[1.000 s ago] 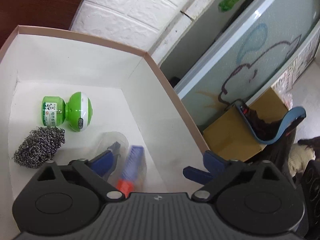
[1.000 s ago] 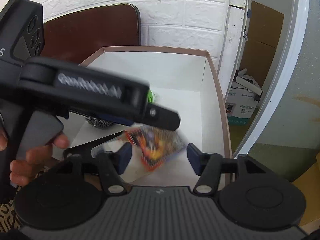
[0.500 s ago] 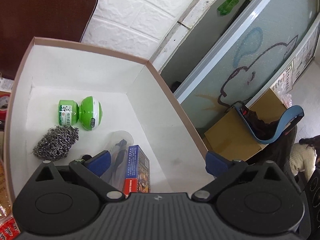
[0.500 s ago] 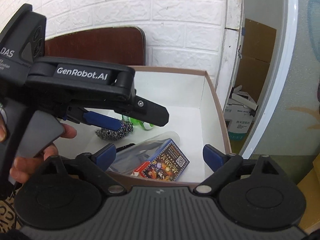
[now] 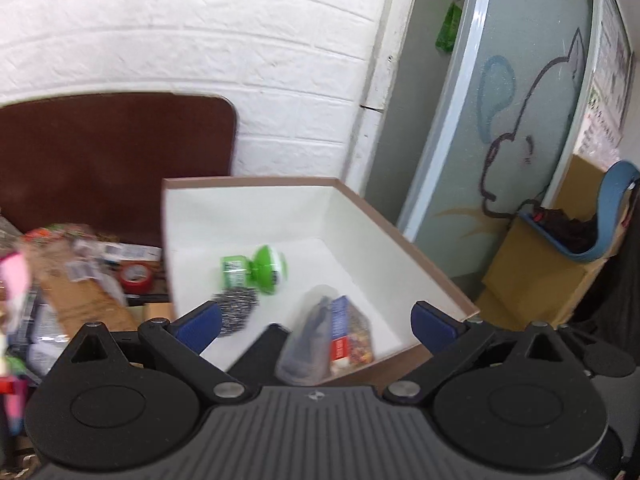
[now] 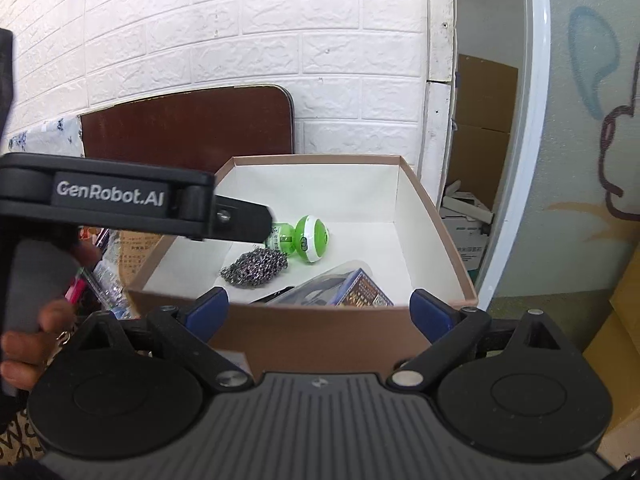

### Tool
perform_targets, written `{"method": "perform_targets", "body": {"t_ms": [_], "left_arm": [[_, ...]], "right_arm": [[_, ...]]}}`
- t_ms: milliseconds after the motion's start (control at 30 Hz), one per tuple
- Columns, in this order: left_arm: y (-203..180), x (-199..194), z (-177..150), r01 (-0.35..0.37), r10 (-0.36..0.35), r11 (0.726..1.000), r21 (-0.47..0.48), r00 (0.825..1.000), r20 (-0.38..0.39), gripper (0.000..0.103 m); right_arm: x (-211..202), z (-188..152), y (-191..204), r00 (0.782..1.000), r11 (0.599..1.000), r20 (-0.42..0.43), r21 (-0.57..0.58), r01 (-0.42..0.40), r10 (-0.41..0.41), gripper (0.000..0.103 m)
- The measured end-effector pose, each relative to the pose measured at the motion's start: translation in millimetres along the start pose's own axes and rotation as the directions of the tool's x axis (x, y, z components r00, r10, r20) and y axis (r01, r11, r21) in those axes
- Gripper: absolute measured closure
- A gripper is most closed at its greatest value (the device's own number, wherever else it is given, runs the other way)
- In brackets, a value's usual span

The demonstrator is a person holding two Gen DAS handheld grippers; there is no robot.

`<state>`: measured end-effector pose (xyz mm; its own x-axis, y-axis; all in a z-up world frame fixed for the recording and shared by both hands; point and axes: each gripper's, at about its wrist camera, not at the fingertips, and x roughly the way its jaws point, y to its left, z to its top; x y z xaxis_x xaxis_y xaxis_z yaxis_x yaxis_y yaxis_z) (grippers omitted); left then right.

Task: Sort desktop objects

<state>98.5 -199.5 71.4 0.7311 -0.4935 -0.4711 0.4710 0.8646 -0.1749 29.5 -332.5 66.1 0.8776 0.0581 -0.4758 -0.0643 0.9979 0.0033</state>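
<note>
White brick wall (image 6: 248, 40); brown rounded tabletop (image 6: 188, 128) leaning against it; frosted glass door (image 5: 516, 92) with cartoon drawing.

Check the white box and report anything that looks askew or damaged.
Nothing looks damaged. In the brown-rimmed white box, the green round-headed bottle lies on its side beside the steel wool scrubber, and the blue printed carton leans on a clear plastic pack.

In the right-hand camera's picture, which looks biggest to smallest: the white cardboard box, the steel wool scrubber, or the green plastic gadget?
1. White cardboard box with brown rim, clearly largest.
2. Steel wool scrubber and green plastic gadget: about alike, lying side by side inside it; too close to rank.
</note>
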Motion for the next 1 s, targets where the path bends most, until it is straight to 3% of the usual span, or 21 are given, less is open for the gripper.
{"method": "perform_targets", "body": {"t_ms": [267, 567, 1000], "left_arm": [[7, -41, -26, -0.115, 0.115, 0.993, -0.006, 0.993, 0.021, 0.0], [14, -65, -46, -0.16, 0.16, 0.987, -0.024, 0.987, 0.016, 0.0], [18, -68, -57, -0.196, 0.195, 0.981, -0.017, 0.981, -0.008, 0.0]], "right_arm": [[-29, -19, 36, 0.999, 0.999, 0.023, -0.011, 0.041, -0.041, 0.004], [-39, -39, 55, 0.997, 0.997, -0.003, 0.03, 0.078, -0.078, 0.002], [-37, -49, 64, 0.992, 0.991, -0.021, 0.039, 0.126, -0.125, 0.002]]}}
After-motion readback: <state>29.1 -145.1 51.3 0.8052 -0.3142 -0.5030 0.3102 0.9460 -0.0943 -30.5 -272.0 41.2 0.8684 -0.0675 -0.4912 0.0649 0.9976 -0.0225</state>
